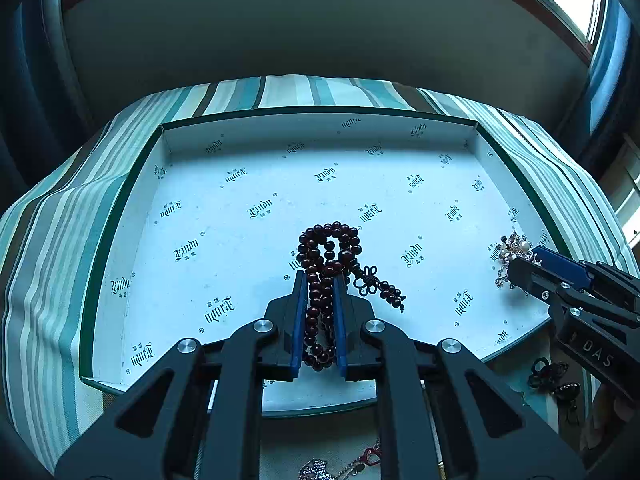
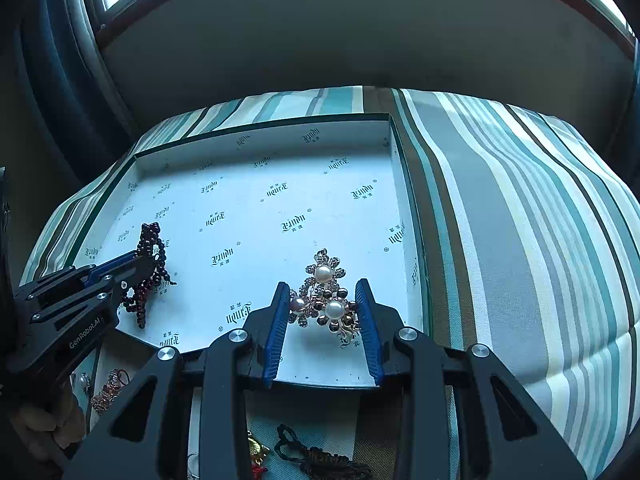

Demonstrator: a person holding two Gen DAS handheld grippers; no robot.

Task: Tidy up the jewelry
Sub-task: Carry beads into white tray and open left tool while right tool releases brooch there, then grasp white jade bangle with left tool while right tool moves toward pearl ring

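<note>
A shallow white box (image 1: pixel 320 111) with a green rim and printed logos lies on striped cloth. My left gripper (image 1: pixel 320 280) is shut on a string of dark red beads (image 1: pixel 329 246), whose loop and knotted tassel rest on the box floor. In the right wrist view, my right gripper (image 2: pixel 322 285) is shut on a pearl flower brooch (image 2: pixel 326 300) low over the box's (image 2: pixel 260 125) near right corner. Each view shows the other gripper: the right gripper (image 1: pixel 520 266) with the brooch (image 1: pixel 514 248), and the left gripper (image 2: pixel 148 260) with the beads (image 2: pixel 150 240).
The striped teal cloth (image 2: pixel 520 220) covers the surface around the box. More jewelry lies in front of the box: a dark piece (image 1: pixel 554 378), a silver piece (image 1: pixel 318 470), a coppery piece (image 2: pixel 110 390), a dark cord (image 2: pixel 320 460). A hand (image 2: pixel 48 424) holds the left gripper.
</note>
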